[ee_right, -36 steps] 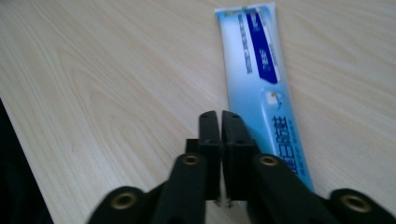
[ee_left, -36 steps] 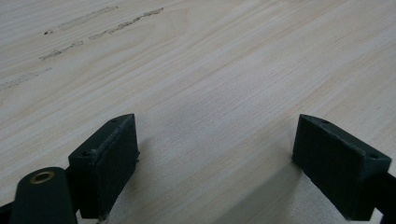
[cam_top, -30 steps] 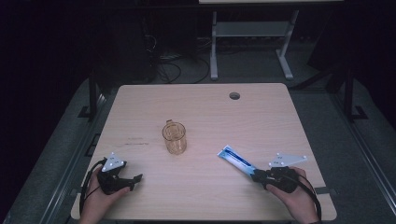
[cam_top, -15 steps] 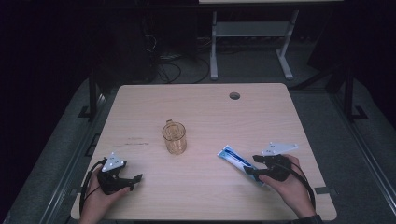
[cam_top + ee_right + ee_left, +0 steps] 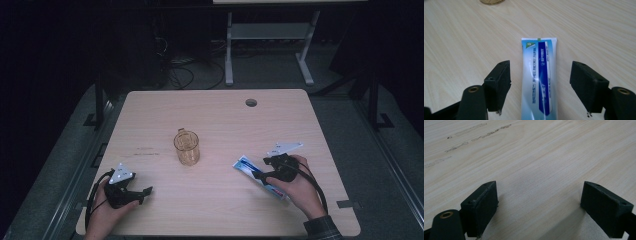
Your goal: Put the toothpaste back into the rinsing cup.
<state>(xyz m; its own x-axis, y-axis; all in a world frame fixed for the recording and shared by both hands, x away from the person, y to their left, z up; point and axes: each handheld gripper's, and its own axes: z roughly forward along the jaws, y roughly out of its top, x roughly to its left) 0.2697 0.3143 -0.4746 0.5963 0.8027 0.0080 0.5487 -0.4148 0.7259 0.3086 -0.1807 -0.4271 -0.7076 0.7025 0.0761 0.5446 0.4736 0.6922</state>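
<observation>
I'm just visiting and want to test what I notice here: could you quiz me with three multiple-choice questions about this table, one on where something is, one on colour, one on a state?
1. Where does the toothpaste tube lie?
A. between the right tool's jaws
B. inside the cup
C. under the left tool

2. What colour is the cup?
A. red
B. clear amber
C. black

3. How does the left tool stand?
A. shut on the cup
B. shut on nothing
C. open over bare table

Answers: 1 A, a jaw stands on each side of the tube; 2 B, it's see-through yellowish; 3 C, wood shows between its spread jaws.
</observation>
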